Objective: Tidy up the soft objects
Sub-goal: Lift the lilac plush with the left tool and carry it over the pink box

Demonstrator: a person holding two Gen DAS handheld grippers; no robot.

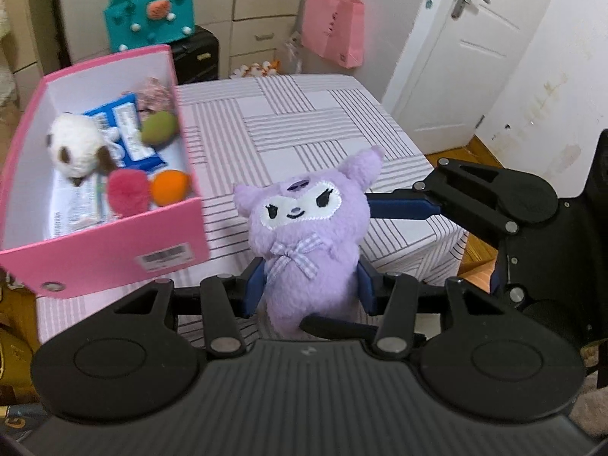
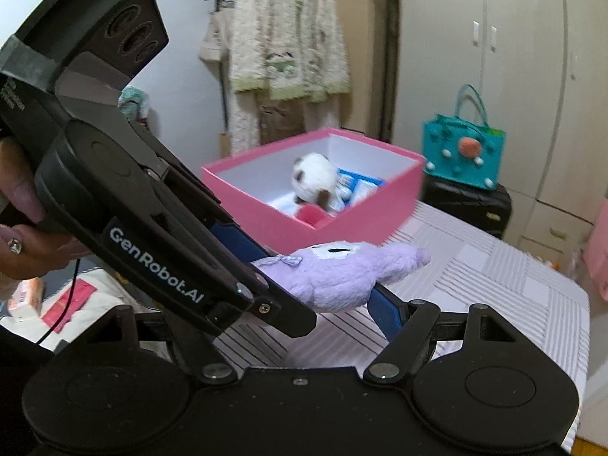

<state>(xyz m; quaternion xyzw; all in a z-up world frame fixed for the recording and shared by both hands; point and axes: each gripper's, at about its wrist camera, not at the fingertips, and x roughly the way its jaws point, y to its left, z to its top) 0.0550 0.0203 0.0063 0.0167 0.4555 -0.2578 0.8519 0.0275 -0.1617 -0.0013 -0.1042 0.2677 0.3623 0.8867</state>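
Your left gripper [image 1: 309,285] is clamped on the purple plush toy [image 1: 304,228] — its blue pads press the toy's body from both sides, and the toy sits upright, lifted above the striped tablecloth [image 1: 326,121]. Your right gripper [image 1: 399,205] stands just right of the toy with its jaws wide — one blue finger reaches behind the toy's head, nothing gripped. The pink box [image 1: 114,250] lies to the left, holding a white plush [image 1: 76,148], a pink ball [image 1: 127,192] and an orange ball [image 1: 169,188].
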